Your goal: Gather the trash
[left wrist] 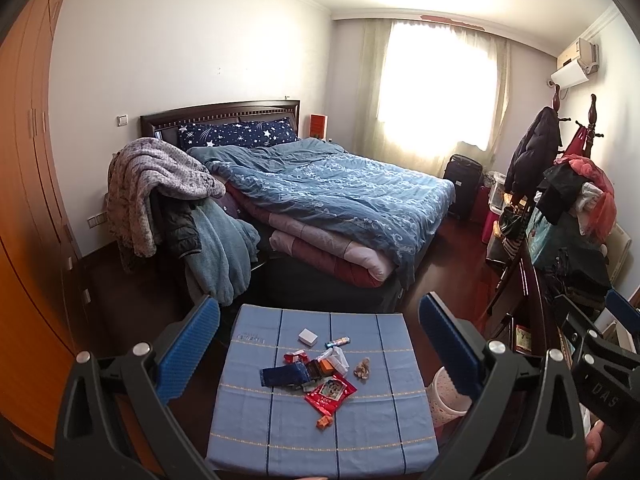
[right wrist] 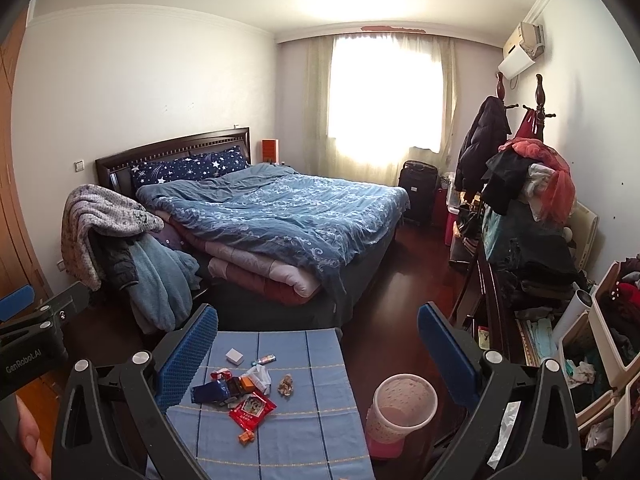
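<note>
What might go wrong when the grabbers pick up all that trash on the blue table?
The wrappers lie in an overlapping pile, so pinching the red packet may drag its neighbours along. The small orange piece lies flat and could slip from the left gripper or right gripper, both open now. The bin stands on the floor beside the table, so a sloppy drop could miss it.

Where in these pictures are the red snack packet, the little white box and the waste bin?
Red packet (left wrist: 330, 393), left wrist view, middle of its printed face.
White box (left wrist: 308, 336), left wrist view, its top face.
Bin (right wrist: 404, 408), right wrist view, inside its open mouth, on the far wall.
</note>
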